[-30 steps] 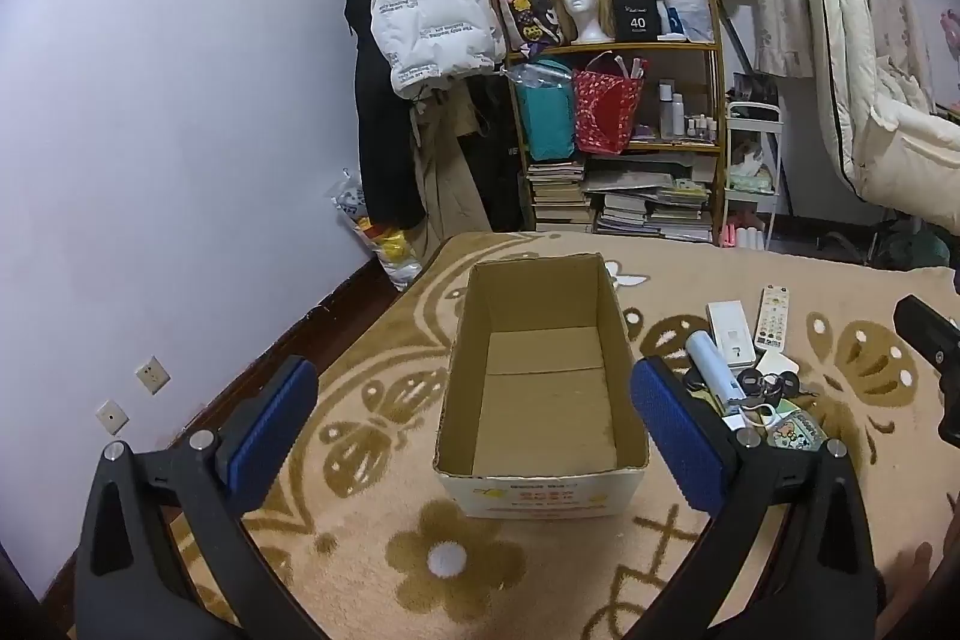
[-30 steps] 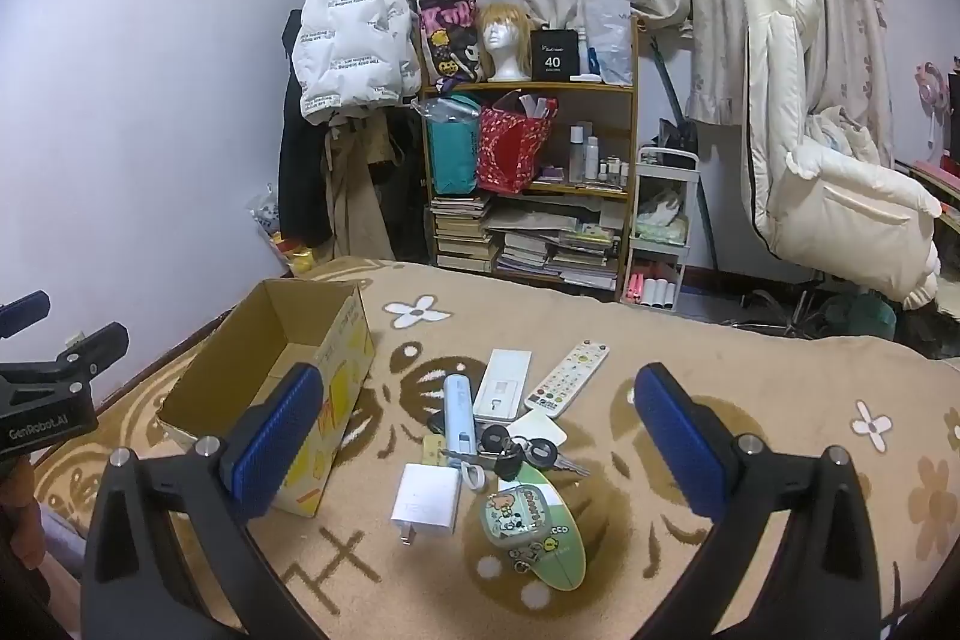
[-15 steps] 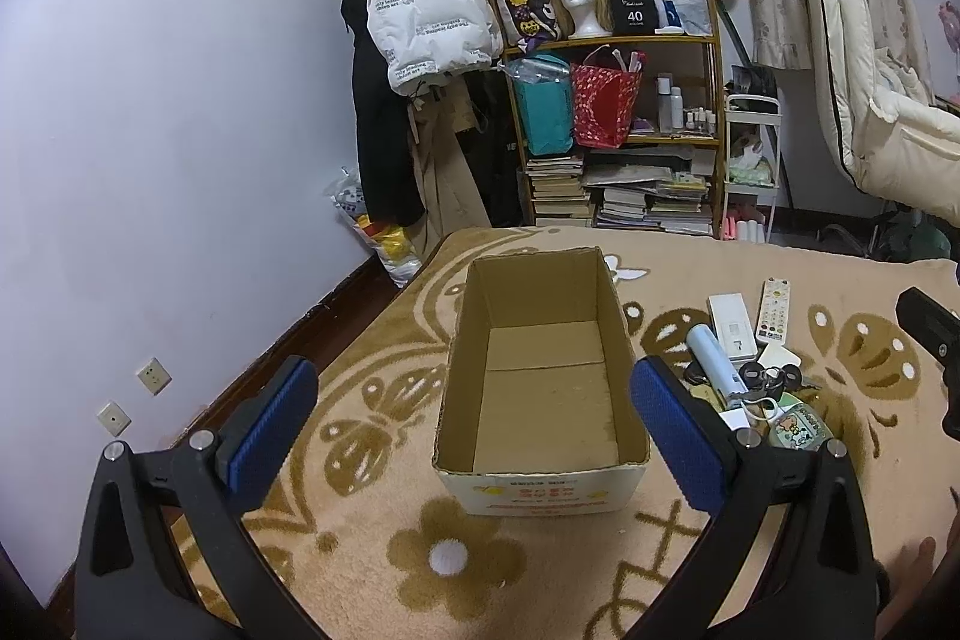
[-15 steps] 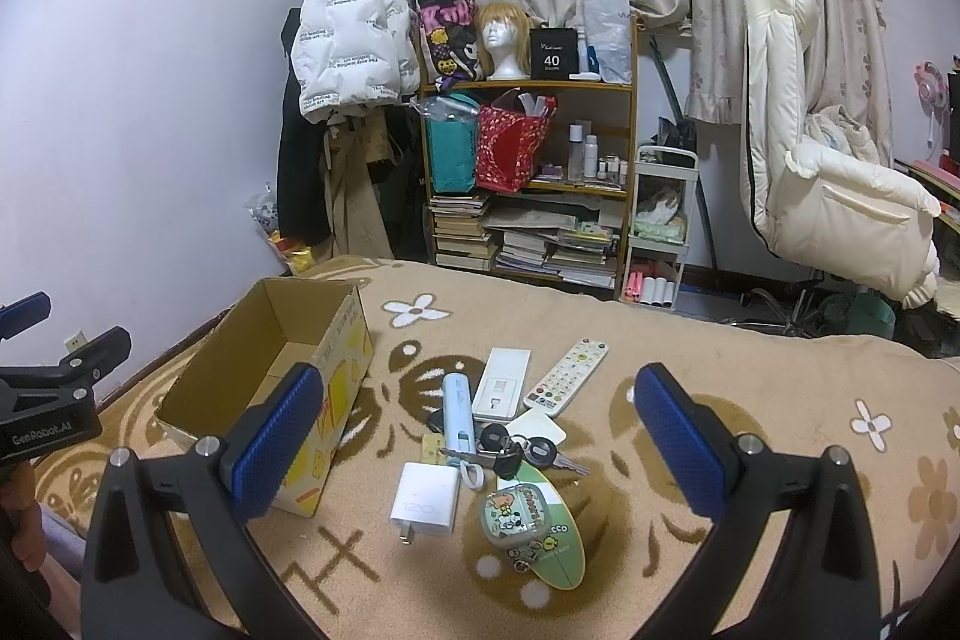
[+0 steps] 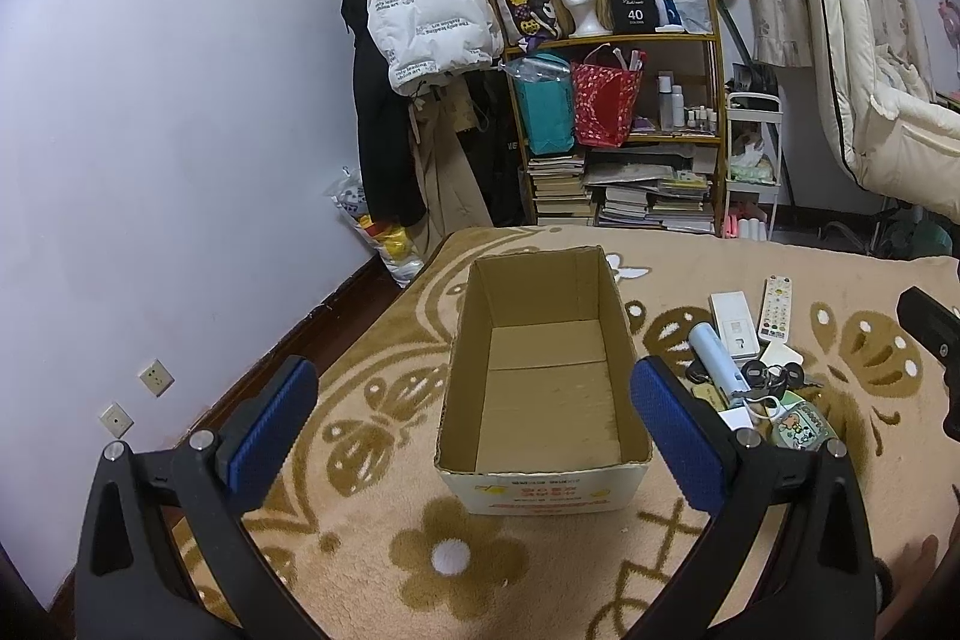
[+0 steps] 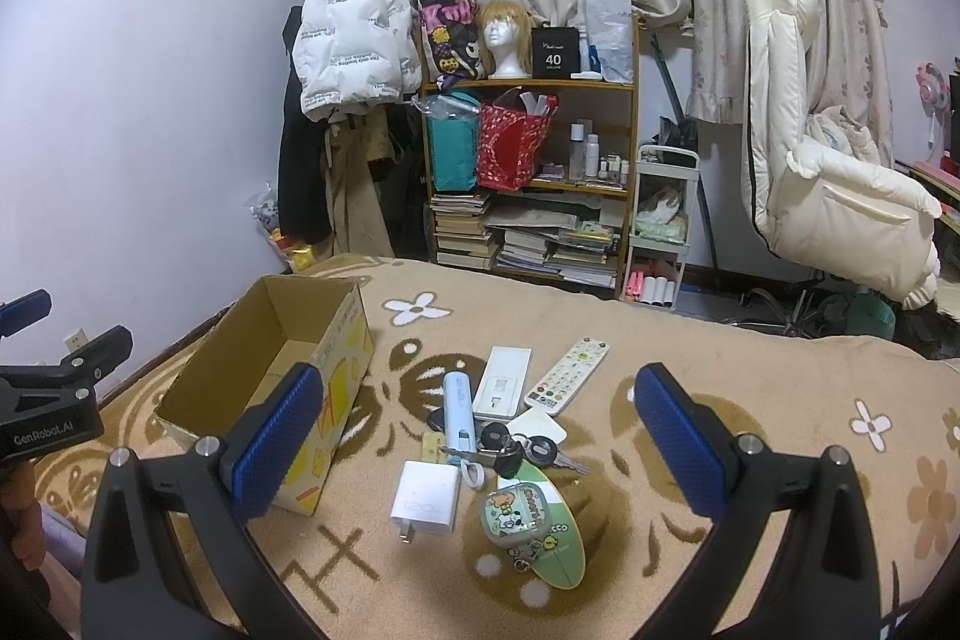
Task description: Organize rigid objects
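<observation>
Nothing had been shifted since earlier. Both the left gripper (image 5: 468,424) and right gripper (image 6: 477,436) were held released; the empty brown cardboard box (image 5: 543,370) sat between the left fingers, the white charger block (image 6: 425,497) among clutter between the right fingers, presumably awaiting boxing.

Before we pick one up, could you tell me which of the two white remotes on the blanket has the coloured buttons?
The narrower remote, lying farther from the cardboard box. The wider white remote beside it is almost plain.
</observation>
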### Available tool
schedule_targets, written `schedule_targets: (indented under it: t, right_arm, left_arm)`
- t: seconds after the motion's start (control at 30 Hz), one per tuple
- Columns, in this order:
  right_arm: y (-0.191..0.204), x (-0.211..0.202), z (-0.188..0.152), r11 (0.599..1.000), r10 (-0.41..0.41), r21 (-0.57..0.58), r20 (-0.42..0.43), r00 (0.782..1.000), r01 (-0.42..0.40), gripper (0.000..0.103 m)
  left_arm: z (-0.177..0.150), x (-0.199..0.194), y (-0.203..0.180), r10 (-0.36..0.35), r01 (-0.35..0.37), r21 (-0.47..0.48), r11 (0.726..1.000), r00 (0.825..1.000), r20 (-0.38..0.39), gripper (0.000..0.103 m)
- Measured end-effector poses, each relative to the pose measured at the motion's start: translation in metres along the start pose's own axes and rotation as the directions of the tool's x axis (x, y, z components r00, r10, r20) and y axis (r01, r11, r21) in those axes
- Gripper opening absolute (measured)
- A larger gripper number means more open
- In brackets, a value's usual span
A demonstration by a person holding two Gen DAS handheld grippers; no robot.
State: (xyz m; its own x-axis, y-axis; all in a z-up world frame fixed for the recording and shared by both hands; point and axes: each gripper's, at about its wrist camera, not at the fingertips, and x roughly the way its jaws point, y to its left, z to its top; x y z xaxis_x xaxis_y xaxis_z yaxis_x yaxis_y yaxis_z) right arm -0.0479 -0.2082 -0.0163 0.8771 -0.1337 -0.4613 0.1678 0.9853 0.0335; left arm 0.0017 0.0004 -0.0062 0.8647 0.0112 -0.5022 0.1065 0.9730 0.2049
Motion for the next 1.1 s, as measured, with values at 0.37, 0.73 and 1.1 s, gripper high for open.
schedule_targets:
  t: [0.37, 0.73, 1.1]
  right_arm:
    - [0.0, 0.0003, -0.0005, 1.0, -0.001, -0.001, -0.003, 1.0, 0.001, 0.103]
    - [-0.0008, 0.0049, -0.0051, 1.0, -0.002, 0.003, -0.001, 1.0, 0.002, 0.103]
    - [-0.0009, 0.0015, -0.0031, 1.0, -0.001, 0.001, -0.002, 1.0, 0.001, 0.103]
  left_arm:
    - [-0.0003, 0.0005, 0.0007, -0.002, 0.002, -0.002, 1.0, 1.0, 0.0, 0.103]
    - [-0.0014, 0.0006, 0.0009, -0.002, 0.002, -0.001, 1.0, 1.0, -0.002, 0.103]
    - [-0.0026, 0.001, 0.0009, -0.001, 0.001, 0.002, 1.0, 1.0, -0.004, 0.103]
